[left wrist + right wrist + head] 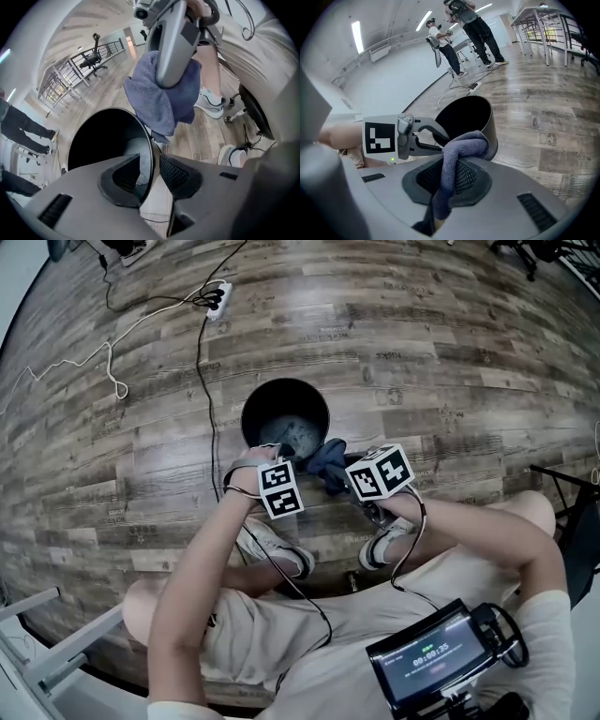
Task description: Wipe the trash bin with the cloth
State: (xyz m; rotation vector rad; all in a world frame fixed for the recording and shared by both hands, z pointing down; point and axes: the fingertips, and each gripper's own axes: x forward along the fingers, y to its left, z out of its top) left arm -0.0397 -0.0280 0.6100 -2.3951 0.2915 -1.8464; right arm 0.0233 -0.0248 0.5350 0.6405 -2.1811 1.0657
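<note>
**Left gripper** (149, 163): jaws released. They stand apart and straddle the rim of the trash bin (265, 401). One jaw sits inside the bin, the other outside. The thin black wall runs up between them, with a visible gap on the outer side. The bin stands upright on the wooden floor (450, 362), its mouth just ahead of these jaws.

**Right gripper** (451, 163): jaws clenched on the cloth (464, 143). The blue-grey cloth is pinched between the pads. A bunched fold rises just beyond the jaw tips and a tail hangs back below them. The bin's near rim lies ahead of these jaws, just beside the cloth. Whether cloth and rim touch cannot be determined. The left gripper lies to the left of the right jaws.
</note>
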